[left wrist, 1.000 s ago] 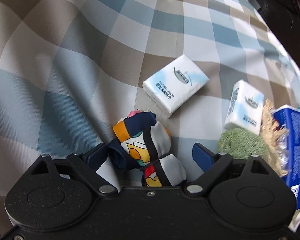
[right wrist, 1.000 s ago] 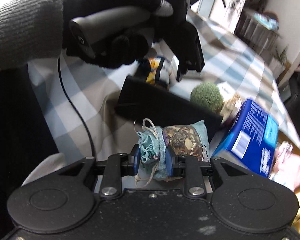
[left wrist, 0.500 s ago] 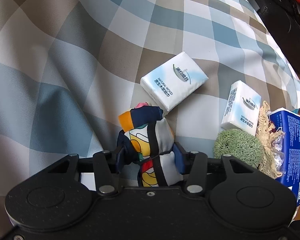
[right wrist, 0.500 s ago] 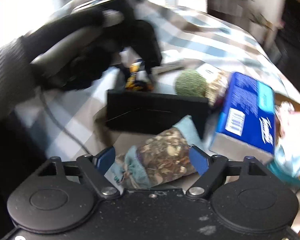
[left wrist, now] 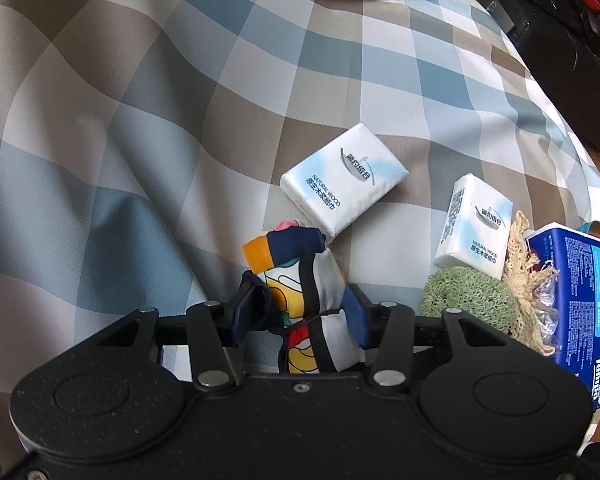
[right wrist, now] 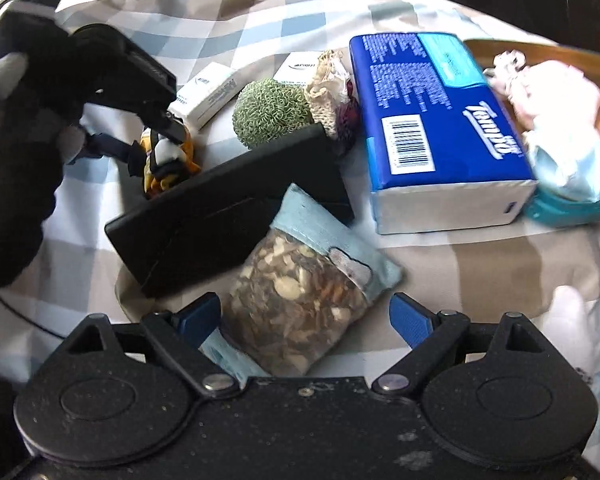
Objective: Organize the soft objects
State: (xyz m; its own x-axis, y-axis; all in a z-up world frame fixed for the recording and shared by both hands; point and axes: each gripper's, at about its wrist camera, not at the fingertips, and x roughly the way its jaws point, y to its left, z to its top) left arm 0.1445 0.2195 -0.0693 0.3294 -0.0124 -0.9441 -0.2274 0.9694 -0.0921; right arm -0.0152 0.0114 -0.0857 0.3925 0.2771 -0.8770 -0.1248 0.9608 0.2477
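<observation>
The patterned cloth bundle point(left wrist: 300, 280) lay on the checked cover point(left wrist: 148, 128), just beside a white tissue pack point(left wrist: 342, 178), and the left gripper point(left wrist: 300, 308) was pinched on it, both blue pads pressing into its sides. On the other side, the sachet of dried bits point(right wrist: 300, 292) rested on the same cover, against a black case point(right wrist: 220, 216) and near the blue tissue pack point(right wrist: 440, 120). The right gripper point(right wrist: 306, 316) stood around the sachet with its jaws opening, and the right pad was clear of it; whether the left pad touched it could not be told.

By the look of it, the step in hand was one item set down and another picked up. The next move likely called for lifting the bundle clear without dragging the cover, and for backing the right gripper off the sachet without nudging it.
</observation>
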